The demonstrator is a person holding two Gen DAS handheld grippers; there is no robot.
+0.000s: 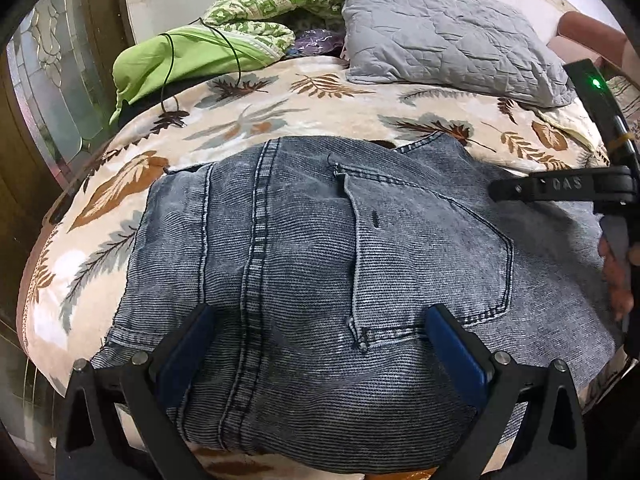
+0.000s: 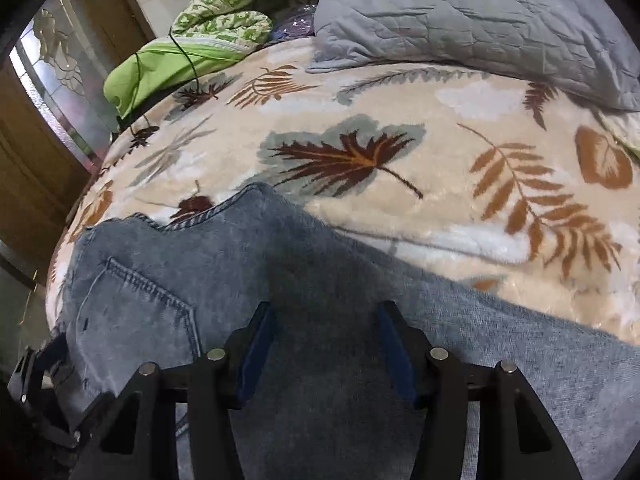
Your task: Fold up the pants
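A bed (image 1: 320, 96) covered by a cream blanket (image 2: 440, 208) printed with brown and grey-green leaves fills both views, and the pants (image 1: 304, 248) lie flat on its near part, their near edge hanging toward the bed's front edge. They are grey-blue washed denim with a fine horizontal rib in the weave, lying back side up: a double-stitched seat seam runs away from the left wrist camera, and 1 patch pocket (image 1: 432, 256) with pale topstitching sits just right of that seam. The waistband edge lies at the far side, slightly rucked, and in the right wrist view the cloth stretches off to the right as a paler, smooth panel. At the head of the bed a grey quilted pillow (image 1: 448, 36) rests on the blanket, with a green-and-white patterned cloth (image 1: 276, 4) and a lime green cloth (image 1: 180, 60) bunched beside it, a thin dark cable (image 1: 236, 60) looping over the lime one. The left gripper (image 1: 320, 320) hangs over the seat of the pants with its blue-padded jaws spread wide, nothing pinched. The right gripper (image 2: 326, 324) is over the denim right of the pocket, jaws parted about halfway and holding nothing.
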